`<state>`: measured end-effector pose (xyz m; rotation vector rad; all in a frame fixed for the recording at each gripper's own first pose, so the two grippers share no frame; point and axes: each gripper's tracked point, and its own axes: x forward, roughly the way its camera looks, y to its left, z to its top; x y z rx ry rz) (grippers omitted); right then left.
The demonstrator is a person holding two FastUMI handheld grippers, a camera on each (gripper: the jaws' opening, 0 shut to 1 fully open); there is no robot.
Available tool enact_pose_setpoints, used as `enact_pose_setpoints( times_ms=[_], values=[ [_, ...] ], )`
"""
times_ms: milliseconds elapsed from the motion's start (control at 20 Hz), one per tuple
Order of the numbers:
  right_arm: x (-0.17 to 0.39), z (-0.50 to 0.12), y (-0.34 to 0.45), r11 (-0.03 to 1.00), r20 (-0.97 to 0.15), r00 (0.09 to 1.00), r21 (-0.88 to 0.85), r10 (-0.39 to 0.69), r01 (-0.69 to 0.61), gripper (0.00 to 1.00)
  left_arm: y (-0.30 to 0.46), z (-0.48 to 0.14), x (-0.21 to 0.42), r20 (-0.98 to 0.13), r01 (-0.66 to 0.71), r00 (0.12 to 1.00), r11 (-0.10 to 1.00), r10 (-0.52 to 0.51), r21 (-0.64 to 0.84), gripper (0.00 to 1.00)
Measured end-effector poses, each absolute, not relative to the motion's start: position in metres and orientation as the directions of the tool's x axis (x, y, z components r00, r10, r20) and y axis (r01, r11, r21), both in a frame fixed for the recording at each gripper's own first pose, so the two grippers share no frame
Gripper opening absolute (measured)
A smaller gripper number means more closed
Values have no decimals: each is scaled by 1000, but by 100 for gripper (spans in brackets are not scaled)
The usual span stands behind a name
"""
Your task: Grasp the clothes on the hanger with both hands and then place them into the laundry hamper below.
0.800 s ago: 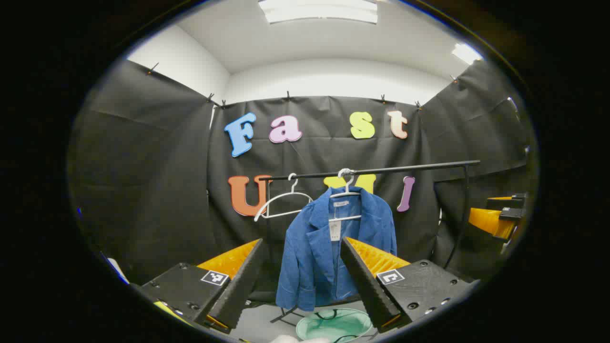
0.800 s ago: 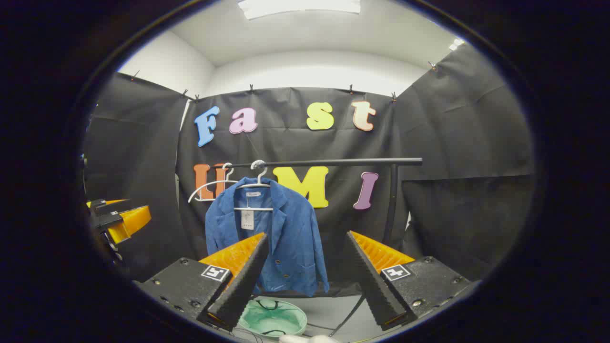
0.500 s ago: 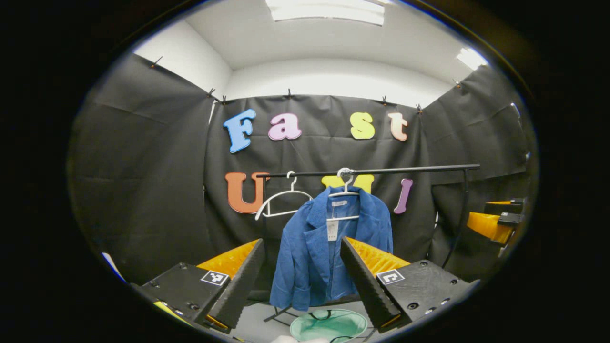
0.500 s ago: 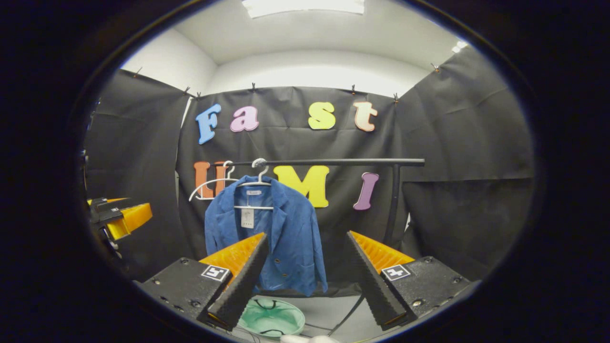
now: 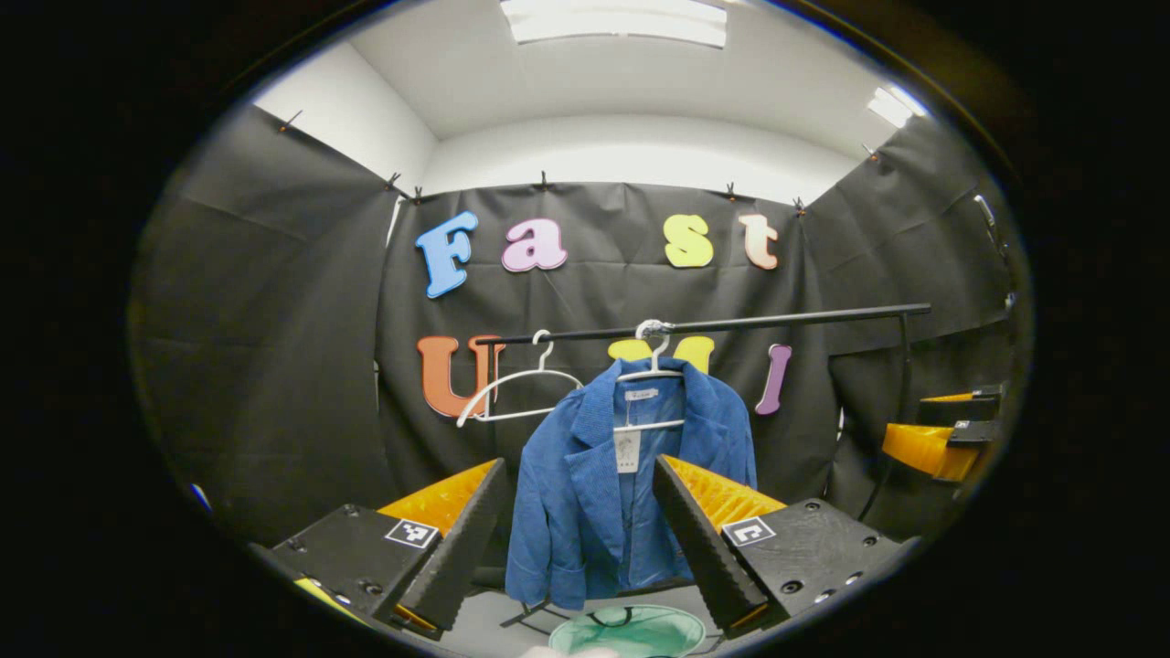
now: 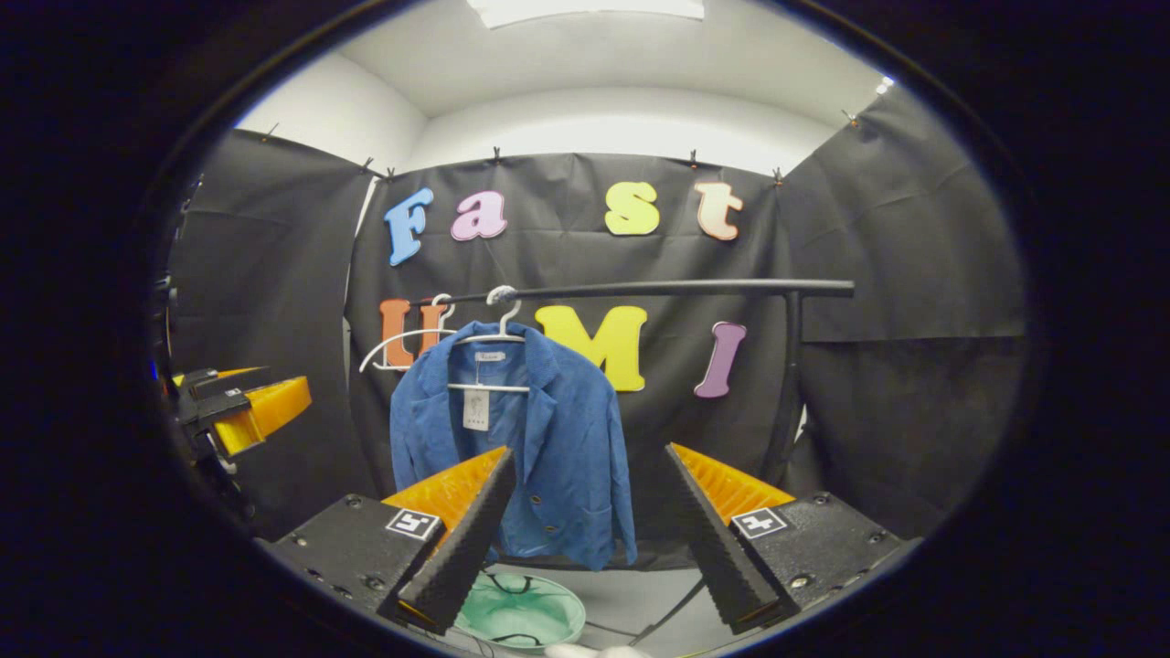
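Jacket: your blue corduroy-like jacket (image 5: 631,493) hangs on a white wire hanger (image 5: 651,376) from the black horizontal rail (image 5: 731,323), front open, a paper tag at the collar; in the right gripper view it (image 6: 548,457) sits left of centre.
Hamper: the round pale-green mesh laundry hamper (image 5: 631,632) stands on the grey floor, directly below the jacket's hem (image 6: 519,614).
Spare hanger: a second, bare white hanger (image 5: 516,393) hangs on the same rail, just beside the jacket's left shoulder.
Left gripper: your left gripper (image 5: 578,539) has its fingers spread wide apart with nothing between them (the jacket lies beyond, not touched).
Right gripper: your right gripper (image 6: 585,539) is likewise spread wide and grips nothing; the jacket's right edge appears past its left finger (image 6: 462,539).
Across views: each view catches the other gripper off at its edge, right (image 5: 941,437) and left (image 6: 239,411).
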<state>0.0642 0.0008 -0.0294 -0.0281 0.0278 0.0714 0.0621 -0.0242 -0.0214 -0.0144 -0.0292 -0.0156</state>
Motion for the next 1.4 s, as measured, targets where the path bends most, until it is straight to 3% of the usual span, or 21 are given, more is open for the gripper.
enact_pose_setpoints(
  times_ms=[500, 600, 650, 700, 750, 1150, 1200, 1350, 1400],
  values=[
    [208, -56, 25, 973, -52, 972, -21, 231, -232, 100, -56, -83, 185, -1, -12, 1000, 1000, 12, -15, 100],
    [239, -57, 32, 965, -53, 964, -19, 260, -261, 100, -56, -97, 213, -10, -31, 999, 999, 31, 7, 93],
    [253, -60, 35, 962, -61, 961, -19, 270, -272, 100, -55, -106, 226, -20, -43, 999, 999, 43, 15, 100],
    [266, -63, 38, 960, -66, 958, -21, 279, -280, 100, -52, -115, 239, -40, -56, 998, 998, 57, 20, 93],
    [281, -64, 42, 958, -68, 957, -27, 283, -286, 100, -49, -122, 251, -53, -70, 996, 997, 71, 24, 97],
    [366, -88, 83, 942, -127, 933, 29, 335, -335, 100, -45, -127, 303, -42, -103, 994, 994, 105, 35, 100],
    [372, -93, 89, 940, -141, 929, 38, 342, -340, 100, -46, -128, 305, -43, -107, 993, 994, 108, 32, 96],
    [387, -104, 98, 939, -174, 923, 37, 343, -342, 86, -45, -133, 315, -59, -129, 990, 991, 131, 32, 100],
    [391, -105, 99, 938, -176, 921, 45, 347, -345, 83, -44, -133, 317, -68, -137, 988, 990, 138, 30, 93]
  ],
)
